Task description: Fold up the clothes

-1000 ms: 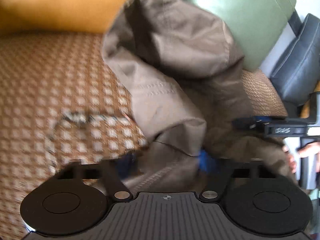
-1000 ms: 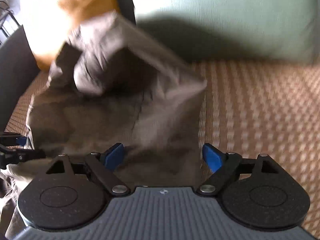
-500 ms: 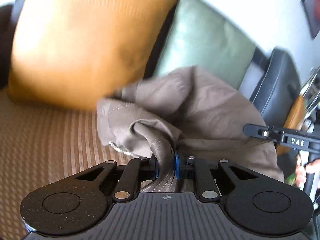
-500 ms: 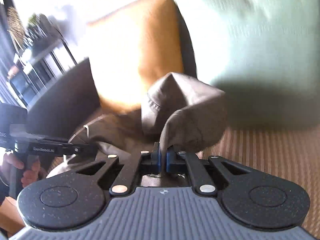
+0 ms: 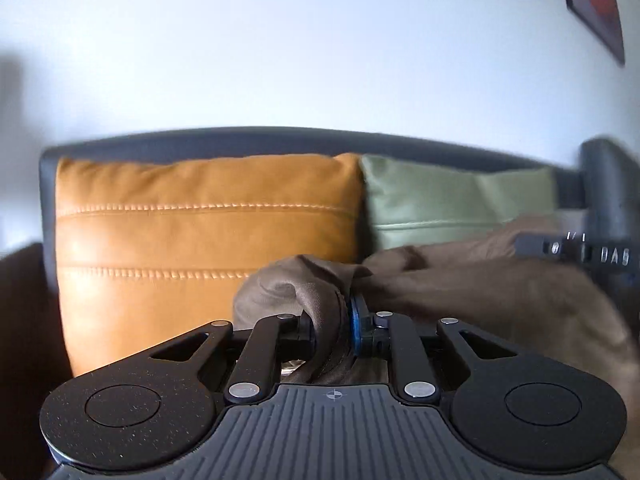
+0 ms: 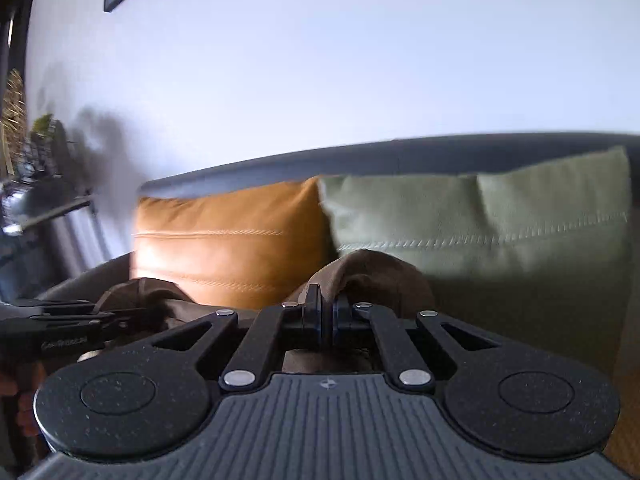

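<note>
Brown cloth of the garment (image 5: 460, 292) hangs lifted before the sofa cushions (image 5: 208, 240), bunched and clamped in both the left gripper (image 5: 332, 326) and right gripper (image 6: 327, 316), so uneven wads could slip free or fold crooked.

Orange leather cushion (image 5: 208, 240) on the left, touching a green cushion (image 5: 448, 208) on the right, both propped against a dark sofa back (image 5: 280, 142). Pale wall (image 5: 300, 48) behind. Framed pictures (image 5: 596, 4) far upper right.
</note>
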Demonstrator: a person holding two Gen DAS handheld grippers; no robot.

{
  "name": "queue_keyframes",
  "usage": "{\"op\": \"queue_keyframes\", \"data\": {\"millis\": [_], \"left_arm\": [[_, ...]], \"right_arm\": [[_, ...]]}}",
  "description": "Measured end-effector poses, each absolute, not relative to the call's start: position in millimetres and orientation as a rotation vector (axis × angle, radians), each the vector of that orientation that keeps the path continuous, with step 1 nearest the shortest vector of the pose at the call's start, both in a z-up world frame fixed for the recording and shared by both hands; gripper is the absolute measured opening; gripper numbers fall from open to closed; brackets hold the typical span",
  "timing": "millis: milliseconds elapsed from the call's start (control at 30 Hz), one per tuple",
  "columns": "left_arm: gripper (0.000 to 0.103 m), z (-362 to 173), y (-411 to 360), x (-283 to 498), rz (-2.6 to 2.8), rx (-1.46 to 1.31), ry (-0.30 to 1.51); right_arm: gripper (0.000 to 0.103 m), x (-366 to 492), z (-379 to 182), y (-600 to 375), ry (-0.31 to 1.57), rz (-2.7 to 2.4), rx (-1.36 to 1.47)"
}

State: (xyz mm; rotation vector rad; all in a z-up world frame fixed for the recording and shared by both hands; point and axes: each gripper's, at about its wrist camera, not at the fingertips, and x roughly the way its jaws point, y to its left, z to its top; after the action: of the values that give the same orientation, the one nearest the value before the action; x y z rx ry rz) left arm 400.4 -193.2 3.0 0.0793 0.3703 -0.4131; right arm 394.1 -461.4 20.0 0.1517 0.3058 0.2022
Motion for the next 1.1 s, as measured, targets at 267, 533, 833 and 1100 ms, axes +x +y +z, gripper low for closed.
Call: {"op": "queue_keyframes", "data": {"millis": [267,533,833,1100], "left_arm": [[0.016,-126.1,-203.3,448.4,-0.365,0.147,0.551],[0.051,-127.0,-188.6,461.6,-0.418,0.079,0.727],[0.068,-50.8,-91.5,398.2,-0.425,-0.199,0.778],[0.078,-67.0,-19.9,221.4,-0.49,-0.282,0.81]], "right_arm": [[0.006,461.2,-105.6,-440.2,0.465,0.119,0.055],[0.017,477.3,-138.4,-443.7,0.643,0.138,0.05],[0.081,382.2,-46.9,-471.8,0.5,-0.015,0.019],[0.085,212.4,-26.4,-473.3,0.468,0.166,0.078]]}}
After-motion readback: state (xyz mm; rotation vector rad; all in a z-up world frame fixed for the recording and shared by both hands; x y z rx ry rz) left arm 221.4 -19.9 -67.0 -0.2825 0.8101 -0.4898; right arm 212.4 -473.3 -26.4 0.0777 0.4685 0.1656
